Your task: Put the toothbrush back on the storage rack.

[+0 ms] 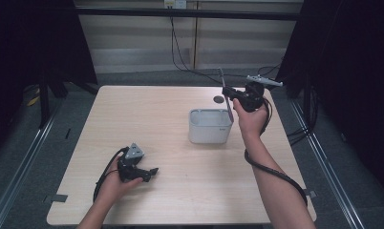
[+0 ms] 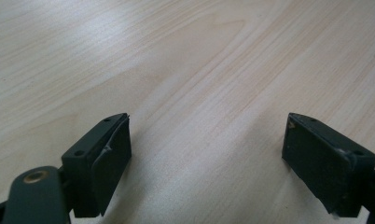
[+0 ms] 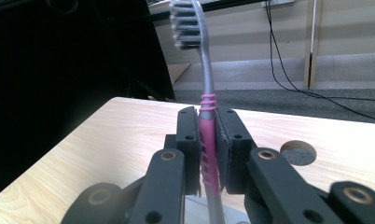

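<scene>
A toothbrush [image 3: 206,107] with a grey neck, dark bristles and a pink ribbed grip stands upright between the jaws of my right gripper [image 3: 209,122], which is shut on it. From above, the right gripper [image 1: 228,92] hovers over the right rim of a white rectangular bin [image 1: 209,126], and the toothbrush [image 1: 225,95] reaches from above the gripper down toward the bin's inside. My left gripper [image 1: 152,172] rests on the table near the front left, open, with nothing between its fingers [image 2: 108,161] but bare wood.
The light wooden table [image 1: 147,114] has a round cable hole [image 1: 218,99] behind the bin. Black curtains hang at both sides, and cables trail over the floor behind the table. A cable runs along the right forearm.
</scene>
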Tool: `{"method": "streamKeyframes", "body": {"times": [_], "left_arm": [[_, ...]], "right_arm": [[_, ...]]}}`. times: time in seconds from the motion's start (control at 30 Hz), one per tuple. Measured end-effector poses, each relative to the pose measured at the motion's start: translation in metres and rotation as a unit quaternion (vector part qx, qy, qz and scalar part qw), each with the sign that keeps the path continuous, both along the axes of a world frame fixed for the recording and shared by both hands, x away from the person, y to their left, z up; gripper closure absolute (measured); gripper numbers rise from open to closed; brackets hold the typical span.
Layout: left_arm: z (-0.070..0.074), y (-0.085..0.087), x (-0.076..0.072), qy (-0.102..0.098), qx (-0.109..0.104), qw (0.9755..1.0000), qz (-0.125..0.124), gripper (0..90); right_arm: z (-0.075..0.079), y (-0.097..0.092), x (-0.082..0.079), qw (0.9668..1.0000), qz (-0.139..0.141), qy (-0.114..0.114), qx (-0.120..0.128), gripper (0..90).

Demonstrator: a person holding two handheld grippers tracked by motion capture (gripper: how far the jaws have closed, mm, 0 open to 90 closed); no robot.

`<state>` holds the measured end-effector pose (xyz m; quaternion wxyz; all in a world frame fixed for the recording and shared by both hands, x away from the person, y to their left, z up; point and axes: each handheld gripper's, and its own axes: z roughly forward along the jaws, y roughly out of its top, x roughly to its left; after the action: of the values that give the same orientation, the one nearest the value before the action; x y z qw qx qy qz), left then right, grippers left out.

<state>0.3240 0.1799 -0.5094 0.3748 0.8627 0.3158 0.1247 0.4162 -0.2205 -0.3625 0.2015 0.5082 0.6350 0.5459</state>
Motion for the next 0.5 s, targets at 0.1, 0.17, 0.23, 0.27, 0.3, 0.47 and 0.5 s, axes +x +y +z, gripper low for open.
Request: {"method": "streamKeyframes", "body": {"times": [0.1, 0.17, 0.23, 0.27, 0.3, 0.47, 0.5], "left_arm": [[0.0000, 0.0000, 0.0000, 0.000, 0.000, 1.0000, 0.000, 15.3], [0.0000, 0.0000, 0.0000, 0.000, 0.000, 1.0000, 0.000, 15.4], [0.0000, 0.0000, 0.0000, 0.000, 0.000, 1.0000, 0.000, 15.4], [0.0000, 0.0000, 0.0000, 0.000, 0.000, 1.0000, 0.000, 15.3], [0.0000, 0.0000, 0.0000, 0.000, 0.000, 1.0000, 0.000, 15.3], [0.0000, 0.0000, 0.0000, 0.000, 0.000, 1.0000, 0.000, 15.3], [0.0000, 0.0000, 0.0000, 0.000, 0.000, 1.0000, 0.000, 15.3]], "right_arm": [[-0.0021, 0.0030, 0.0017, 1.0000, 0.002, -0.001, -0.002, 80.9], [-0.0032, 0.0041, 0.0024, 1.0000, 0.002, -0.002, -0.003, 80.9], [-0.0042, 0.0051, 0.0032, 1.0000, 0.003, -0.002, -0.003, 80.8], [-0.0047, 0.0055, 0.0037, 1.0000, 0.003, -0.003, -0.004, 80.9], [-0.0051, 0.0059, 0.0041, 1.0000, 0.003, -0.003, -0.004, 80.8], [-0.0073, 0.0055, 0.0067, 1.0000, 0.001, -0.004, -0.003, 80.8], [-0.0073, 0.0055, 0.0067, 1.0000, 0.001, -0.004, -0.003, 80.8]]}}
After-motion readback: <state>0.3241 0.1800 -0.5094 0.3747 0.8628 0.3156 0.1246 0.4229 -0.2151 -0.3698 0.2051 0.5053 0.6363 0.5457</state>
